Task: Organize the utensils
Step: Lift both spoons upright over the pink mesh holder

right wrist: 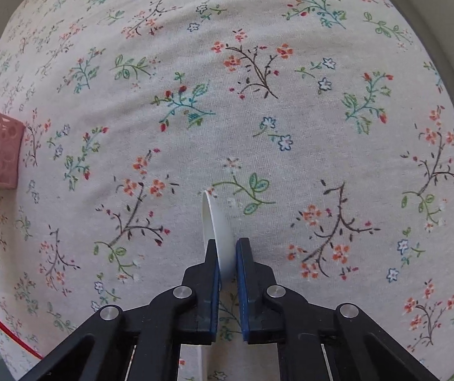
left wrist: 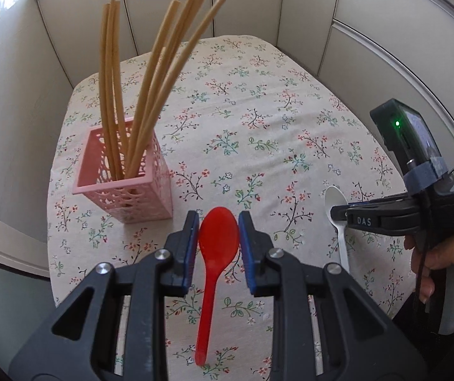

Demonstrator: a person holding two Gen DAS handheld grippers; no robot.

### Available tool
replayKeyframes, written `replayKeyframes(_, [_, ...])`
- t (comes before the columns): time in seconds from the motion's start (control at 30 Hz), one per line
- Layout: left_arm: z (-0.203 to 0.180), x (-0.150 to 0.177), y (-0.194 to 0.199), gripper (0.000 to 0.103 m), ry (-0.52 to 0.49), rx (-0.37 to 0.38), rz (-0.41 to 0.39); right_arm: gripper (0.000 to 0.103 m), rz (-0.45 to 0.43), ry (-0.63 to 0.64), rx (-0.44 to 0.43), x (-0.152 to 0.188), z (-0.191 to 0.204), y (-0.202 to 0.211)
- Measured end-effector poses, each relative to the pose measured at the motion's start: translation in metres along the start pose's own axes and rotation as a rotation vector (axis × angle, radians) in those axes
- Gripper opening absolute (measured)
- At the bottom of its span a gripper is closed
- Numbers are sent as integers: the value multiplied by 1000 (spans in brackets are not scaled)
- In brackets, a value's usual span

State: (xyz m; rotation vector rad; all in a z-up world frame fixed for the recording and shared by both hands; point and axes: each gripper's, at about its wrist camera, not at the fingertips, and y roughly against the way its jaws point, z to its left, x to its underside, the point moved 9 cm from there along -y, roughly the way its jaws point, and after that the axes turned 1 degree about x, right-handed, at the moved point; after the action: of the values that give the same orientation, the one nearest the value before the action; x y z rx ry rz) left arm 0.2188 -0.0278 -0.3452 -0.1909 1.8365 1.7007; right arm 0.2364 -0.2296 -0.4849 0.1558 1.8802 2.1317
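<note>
Two tongs: both gripping
Left tongs (left wrist: pixel 219 231): clamped on red spoon (left wrist: pixel 215 254)
Right tongs (right wrist: pixel 227 254): clamped on white spoon (right wrist: pixel 219 235)
Pink holder (left wrist: pixel 125 187): chopsticks (left wrist: pixel 150 73) inside

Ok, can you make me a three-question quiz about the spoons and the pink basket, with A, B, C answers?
1. Where are the long wooden chopsticks?
A. Flat on the cloth
B. Standing in the pink lattice plastic basket
C. In a gripper

2. What colour is the plastic spoon between the left gripper's pads?
A. Red
B. Green
C. Yellow

3. What is the right gripper doing?
A. Wide open above bare cloth
B. Holding the basket
C. Closed on the white plastic spoon

Answers:
1 B: the sticks rise out of the basket on the floral tablecloth.
2 A: the bowl and handle show bright red in the left wrist view.
3 C: the right wrist view shows both blue pads pinching the white bowl, turned on edge.
</note>
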Motion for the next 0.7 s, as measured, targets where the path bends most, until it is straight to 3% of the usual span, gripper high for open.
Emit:
replayKeyframes(0.27, [16,-7,27,27,30,1,-70,9,-93,24,-92,-8,9,31])
replayKeyframes(0.7, [62,-61,116,27,161,2,-335,9,-406,122,-213,-14,63,141])
